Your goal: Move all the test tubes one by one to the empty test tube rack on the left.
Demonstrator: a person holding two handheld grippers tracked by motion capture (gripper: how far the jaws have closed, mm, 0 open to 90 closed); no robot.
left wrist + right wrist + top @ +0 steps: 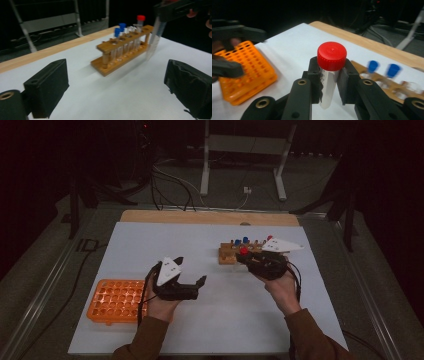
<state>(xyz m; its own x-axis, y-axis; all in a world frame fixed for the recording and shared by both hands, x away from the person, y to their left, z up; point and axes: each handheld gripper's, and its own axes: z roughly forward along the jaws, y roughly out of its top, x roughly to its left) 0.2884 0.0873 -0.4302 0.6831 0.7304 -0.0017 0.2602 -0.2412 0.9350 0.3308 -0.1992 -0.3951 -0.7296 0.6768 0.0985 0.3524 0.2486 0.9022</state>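
The right claw (331, 87) is clamped on the upright red-capped tube (329, 75) just beside the wooden rack (235, 252), nearer it than the empty, spread left claw (192, 277).

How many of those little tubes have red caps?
2. One red-capped tube is clamped in the right gripper, lifted beside the wooden rack. The other stands near the rack's far end. Uncapped tubes also sit there; blur may hide more.
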